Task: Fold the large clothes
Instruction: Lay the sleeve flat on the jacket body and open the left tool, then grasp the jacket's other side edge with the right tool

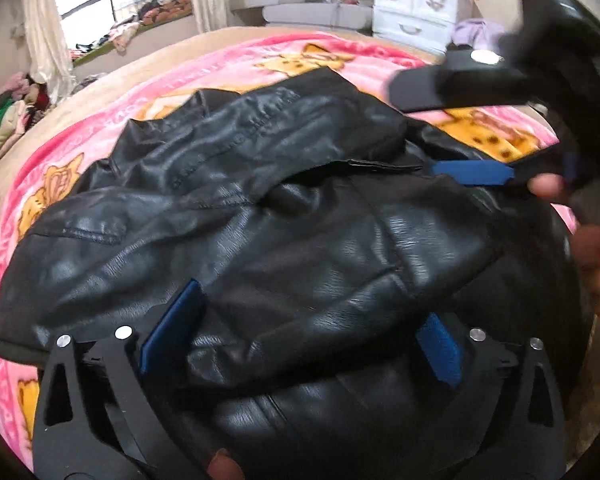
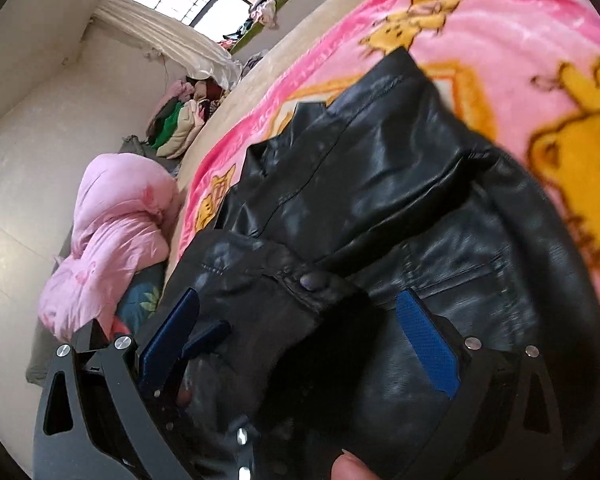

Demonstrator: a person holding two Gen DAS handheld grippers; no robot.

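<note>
Blue pads of the left gripper point(image 1: 300, 344) sit nearest the lens, at 7 and 5 o'clock, spread wide with a fold of the black jacket point(image 1: 260, 216) bulging between them but not pinched. That jacket lies bunched across the pink blanket point(image 1: 80, 148), filling the middle of the left view. At 2 o'clock the right gripper point(image 1: 452, 132) reaches over the jacket's far edge; its two fingers stand well apart there, and in its own view the right pads straddle a snap-buttoned tab without pressing on it, so I read both tools as free of the cloth.

Risks, as I judge them: the slick, stiff leather-like shell could slide off a shallow bite, and a thick bulge may spring the fold back open. With both tools close over one heap, they might collide. Grabbing several layers at once would skew the fold.

Pale lettering runs along the blanket's border; it is too blurred and curved to read. No brand shows on the jacket.
</note>
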